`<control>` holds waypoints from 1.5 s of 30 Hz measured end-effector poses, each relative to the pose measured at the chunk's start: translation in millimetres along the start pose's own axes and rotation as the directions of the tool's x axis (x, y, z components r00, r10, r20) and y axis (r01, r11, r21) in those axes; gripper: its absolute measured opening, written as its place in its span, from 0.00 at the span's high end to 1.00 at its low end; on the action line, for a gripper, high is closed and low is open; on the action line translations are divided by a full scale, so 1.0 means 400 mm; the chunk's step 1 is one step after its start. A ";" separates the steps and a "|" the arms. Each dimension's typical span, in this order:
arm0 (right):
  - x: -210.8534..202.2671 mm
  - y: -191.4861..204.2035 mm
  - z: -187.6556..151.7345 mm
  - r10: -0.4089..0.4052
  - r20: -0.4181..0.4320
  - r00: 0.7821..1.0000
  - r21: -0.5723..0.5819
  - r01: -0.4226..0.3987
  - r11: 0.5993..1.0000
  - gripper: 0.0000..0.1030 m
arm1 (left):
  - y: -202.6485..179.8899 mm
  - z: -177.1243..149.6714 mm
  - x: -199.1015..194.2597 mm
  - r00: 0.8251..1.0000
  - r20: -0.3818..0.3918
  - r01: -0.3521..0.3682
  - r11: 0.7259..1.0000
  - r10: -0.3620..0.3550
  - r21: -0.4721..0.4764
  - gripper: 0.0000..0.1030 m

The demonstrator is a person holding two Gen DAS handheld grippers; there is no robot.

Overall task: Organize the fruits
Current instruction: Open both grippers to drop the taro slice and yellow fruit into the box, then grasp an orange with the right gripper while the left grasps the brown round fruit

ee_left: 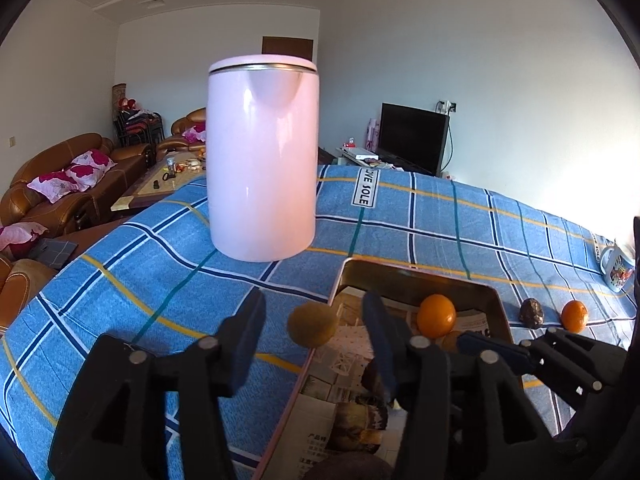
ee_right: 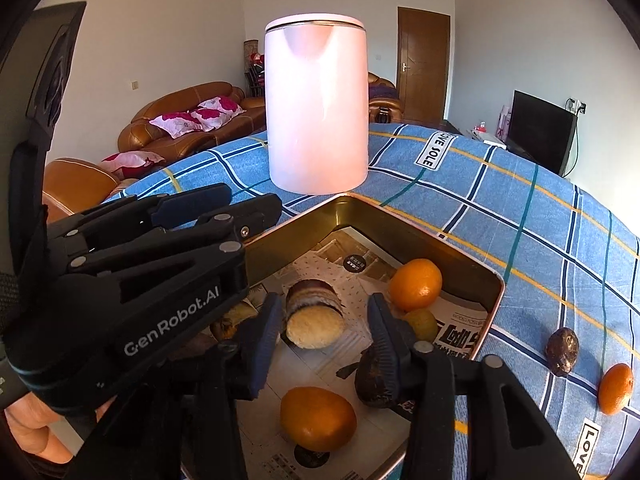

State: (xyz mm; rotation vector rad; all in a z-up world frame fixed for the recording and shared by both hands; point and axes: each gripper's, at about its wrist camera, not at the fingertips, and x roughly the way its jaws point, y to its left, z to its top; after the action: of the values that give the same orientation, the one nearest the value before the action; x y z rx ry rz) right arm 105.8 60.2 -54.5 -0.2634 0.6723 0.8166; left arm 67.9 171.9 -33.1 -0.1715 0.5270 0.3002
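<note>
A gold metal tray [ee_right: 494, 292] lined with newspaper sits on the blue plaid cloth. It holds an orange [ee_right: 416, 283], another orange [ee_right: 318, 418], a small yellow fruit [ee_right: 424, 323], a dark fruit [ee_right: 372, 380] and a cut brown-skinned fruit [ee_right: 314, 314]. My right gripper [ee_right: 322, 332] is open over the tray, its jaws either side of the cut fruit. My left gripper [ee_left: 314, 340] is open at the tray's left rim [ee_left: 340, 280], with a fuzzy brown-yellow fruit [ee_left: 312, 325] between its jaws. A dark fruit [ee_right: 563, 351] and an orange [ee_right: 616, 389] lie on the cloth right of the tray.
A tall white kettle [ee_left: 262, 156] stands on the cloth just behind the tray. A patterned mug [ee_left: 618, 270] stands at the far right. Sofas, a coffee table and a TV lie beyond the table edge.
</note>
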 end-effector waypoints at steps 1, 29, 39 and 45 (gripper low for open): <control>-0.014 -0.005 -0.002 -0.002 0.012 1.000 0.004 0.002 1.000 0.45 | 0.000 0.000 -0.012 1.000 0.013 0.001 1.000 -0.001 -0.008 0.32; -0.205 -0.575 -0.184 -0.264 -0.114 0.958 0.348 0.288 0.892 0.32 | -0.459 -0.031 -0.039 0.985 -0.045 0.174 0.945 -0.168 0.277 0.10; -0.173 -0.566 -0.197 -0.215 -0.155 0.964 0.328 0.256 0.909 0.53 | -0.507 -0.034 -0.012 0.985 -0.080 0.170 0.936 -0.152 0.308 0.10; -0.215 -0.600 -0.212 -0.241 -0.097 0.966 0.399 0.259 0.880 0.53 | -0.525 -0.018 0.047 0.981 -0.134 0.171 0.946 -0.138 0.275 0.11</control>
State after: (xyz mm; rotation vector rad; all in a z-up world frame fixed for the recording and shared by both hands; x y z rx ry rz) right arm 203.7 -189.3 -72.0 0.0154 0.8154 0.4073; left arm 148.1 -23.0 -31.4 0.0510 0.6598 0.0585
